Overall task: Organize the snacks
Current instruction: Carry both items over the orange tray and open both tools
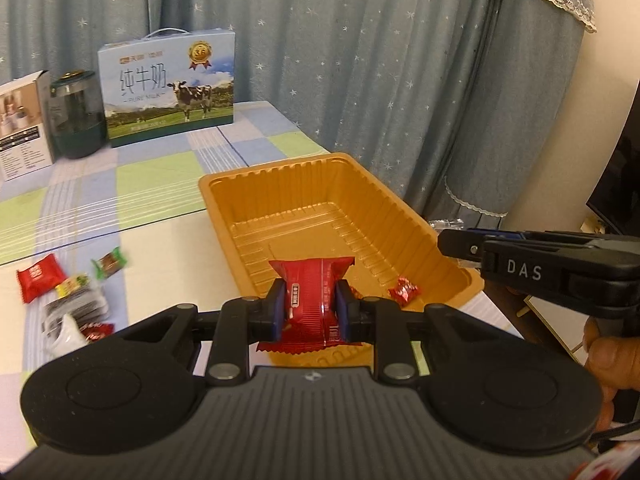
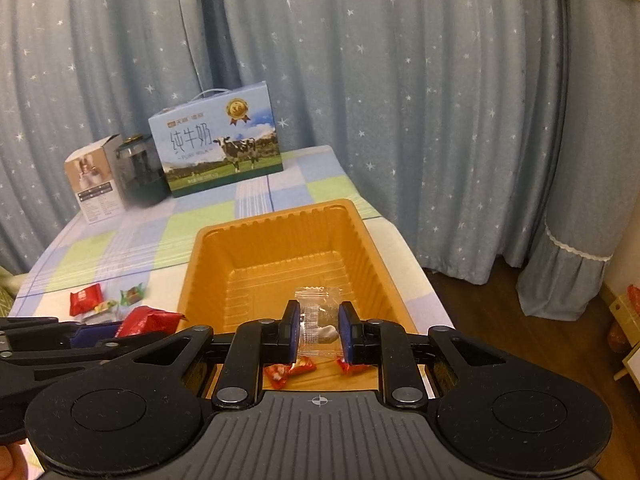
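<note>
My left gripper (image 1: pixel 310 306) is shut on a red snack packet (image 1: pixel 310 280), held over the near end of the orange tray (image 1: pixel 304 200). A small red candy (image 1: pixel 403 290) lies in the tray's near right corner. My right gripper (image 2: pixel 319 330) is shut on a clear-wrapped candy (image 2: pixel 318 320), above the near end of the orange tray (image 2: pixel 280 248). Red candies (image 2: pixel 290 370) lie in the tray under it. Several loose snacks (image 1: pixel 68 292) stay on the table left of the tray. The right gripper (image 1: pixel 460 246) shows at the right in the left wrist view.
A milk carton box (image 1: pixel 168 88), a dark green jar (image 1: pixel 74 116) and a white box (image 1: pixel 22 124) stand at the table's far left. Starred blue curtains hang behind. The table's right edge drops to a wooden floor (image 2: pixel 500 320).
</note>
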A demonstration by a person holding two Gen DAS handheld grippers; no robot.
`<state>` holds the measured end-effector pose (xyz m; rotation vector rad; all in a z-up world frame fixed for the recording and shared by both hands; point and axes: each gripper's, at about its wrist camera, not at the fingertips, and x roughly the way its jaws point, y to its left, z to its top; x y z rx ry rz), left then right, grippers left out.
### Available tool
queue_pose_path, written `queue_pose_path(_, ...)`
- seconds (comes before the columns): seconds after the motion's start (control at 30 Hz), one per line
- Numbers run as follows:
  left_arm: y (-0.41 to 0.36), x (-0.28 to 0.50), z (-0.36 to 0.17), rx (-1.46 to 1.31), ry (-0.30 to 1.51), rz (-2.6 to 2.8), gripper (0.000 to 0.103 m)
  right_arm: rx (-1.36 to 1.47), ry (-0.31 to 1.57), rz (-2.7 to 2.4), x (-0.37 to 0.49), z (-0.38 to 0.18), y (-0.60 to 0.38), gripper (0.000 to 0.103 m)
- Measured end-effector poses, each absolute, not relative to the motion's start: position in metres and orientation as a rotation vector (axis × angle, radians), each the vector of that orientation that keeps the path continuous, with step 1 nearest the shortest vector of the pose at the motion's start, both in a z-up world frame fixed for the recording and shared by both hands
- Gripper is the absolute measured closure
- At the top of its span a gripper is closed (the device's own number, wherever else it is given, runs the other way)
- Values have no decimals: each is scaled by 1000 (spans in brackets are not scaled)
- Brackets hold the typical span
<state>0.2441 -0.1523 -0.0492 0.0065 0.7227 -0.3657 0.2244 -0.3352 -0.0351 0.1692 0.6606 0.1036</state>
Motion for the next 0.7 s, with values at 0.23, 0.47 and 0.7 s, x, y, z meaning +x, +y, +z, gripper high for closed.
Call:
queue_pose_path(0.23,-158,267,-63,-13,713,-370,63,187,674,104,240,-44,-338,82)
queue_pose_path(0.47,-137,259,-62,-29,698,-327,56,204,689,106,243,-49,-341,82)
queue_pose_path(0.7,-116,236,-61,-47,696,-292,51,278,692,161,253,-50,-341,82)
